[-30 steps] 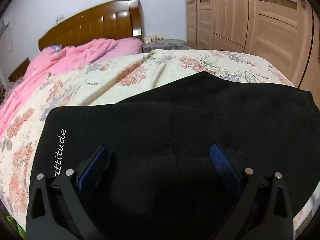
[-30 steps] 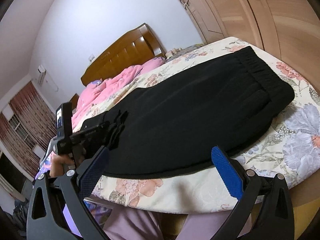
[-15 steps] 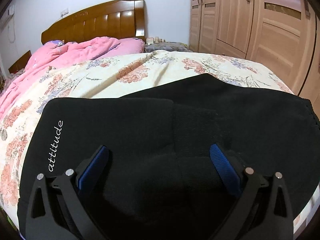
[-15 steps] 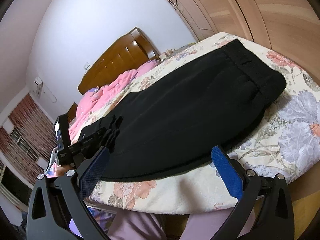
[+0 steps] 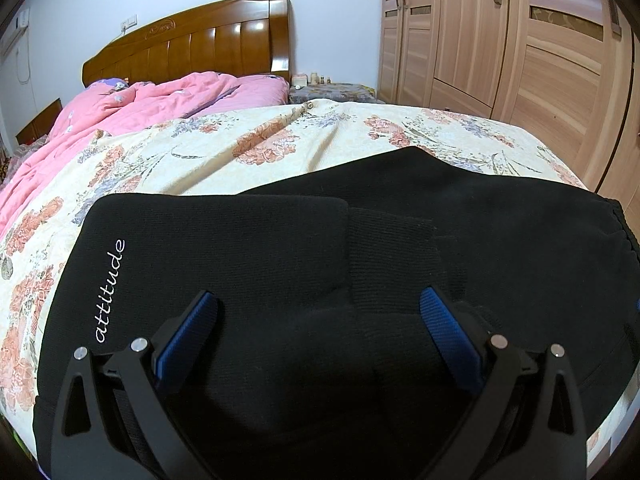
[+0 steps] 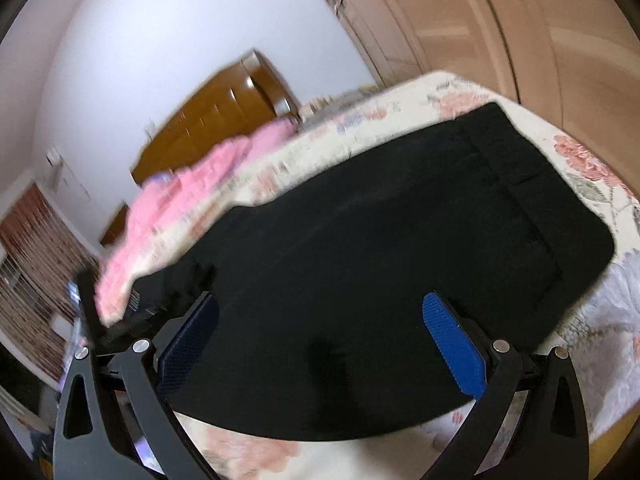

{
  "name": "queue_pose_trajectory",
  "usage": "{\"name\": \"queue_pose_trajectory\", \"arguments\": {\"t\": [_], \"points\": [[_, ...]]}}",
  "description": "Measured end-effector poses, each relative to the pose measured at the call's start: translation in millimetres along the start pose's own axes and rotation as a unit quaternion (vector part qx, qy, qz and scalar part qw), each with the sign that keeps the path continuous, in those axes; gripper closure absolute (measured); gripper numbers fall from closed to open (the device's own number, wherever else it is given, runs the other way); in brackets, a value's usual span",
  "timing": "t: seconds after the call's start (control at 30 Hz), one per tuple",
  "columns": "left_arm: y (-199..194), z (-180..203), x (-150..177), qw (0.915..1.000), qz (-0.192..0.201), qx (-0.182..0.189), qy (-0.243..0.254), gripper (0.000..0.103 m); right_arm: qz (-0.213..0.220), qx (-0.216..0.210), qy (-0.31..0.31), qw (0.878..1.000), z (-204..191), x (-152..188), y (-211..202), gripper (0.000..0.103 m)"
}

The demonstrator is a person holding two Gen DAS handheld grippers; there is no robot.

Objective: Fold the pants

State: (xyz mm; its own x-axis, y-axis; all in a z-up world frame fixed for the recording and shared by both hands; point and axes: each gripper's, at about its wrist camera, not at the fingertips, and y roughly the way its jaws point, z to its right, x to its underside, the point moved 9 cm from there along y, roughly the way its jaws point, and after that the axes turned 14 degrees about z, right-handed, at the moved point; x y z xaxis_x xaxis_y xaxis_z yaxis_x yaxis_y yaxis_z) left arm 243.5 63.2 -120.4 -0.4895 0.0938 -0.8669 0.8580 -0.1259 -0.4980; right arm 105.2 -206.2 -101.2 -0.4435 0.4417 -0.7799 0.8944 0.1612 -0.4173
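Black pants (image 5: pixel 460 240) lie flat on the flowered bedspread (image 5: pixel 248 148), with the leg end folded over and the white word "attitude" (image 5: pixel 110 290) on it. My left gripper (image 5: pixel 318 312) hovers open just above that folded leg end, nothing between its blue pads. In the blurred right wrist view the same pants (image 6: pixel 400 248) stretch towards the waistband (image 6: pixel 532 200) at the right. My right gripper (image 6: pixel 320 320) is open over the near edge of the cloth, holding nothing. The left gripper's body is a dark blur at the far left.
A pink quilt (image 5: pixel 132 108) is heaped by the wooden headboard (image 5: pixel 192 48). A wooden wardrobe (image 5: pixel 520 48) runs along the right side of the bed. A small nightstand (image 5: pixel 332 90) with bottles stands between headboard and wardrobe.
The left gripper has drawn back a little and levelled out. The right gripper has swung quickly towards the pants; they now fill more of its view, which is smeared by the motion.
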Motion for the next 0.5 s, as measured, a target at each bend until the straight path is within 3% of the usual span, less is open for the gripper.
{"name": "queue_pose_trajectory", "arguments": {"t": [0.13, 0.33, 0.5], "points": [[0, 0, 0, 1.0000, -0.001, 0.001, -0.001, 0.001, -0.003, -0.014, -0.032, 0.999, 5, 10, -13, 0.004], [1, -1, 1, 1.0000, -0.001, 0.001, -0.002, 0.001, 0.005, -0.058, 0.021, 0.998, 18, 8, -23, 0.007], [2, 0, 2, 1.0000, -0.002, 0.003, -0.007, 0.001, 0.006, -0.060, 0.030, 0.998, 29, 14, -37, 0.006]]}}
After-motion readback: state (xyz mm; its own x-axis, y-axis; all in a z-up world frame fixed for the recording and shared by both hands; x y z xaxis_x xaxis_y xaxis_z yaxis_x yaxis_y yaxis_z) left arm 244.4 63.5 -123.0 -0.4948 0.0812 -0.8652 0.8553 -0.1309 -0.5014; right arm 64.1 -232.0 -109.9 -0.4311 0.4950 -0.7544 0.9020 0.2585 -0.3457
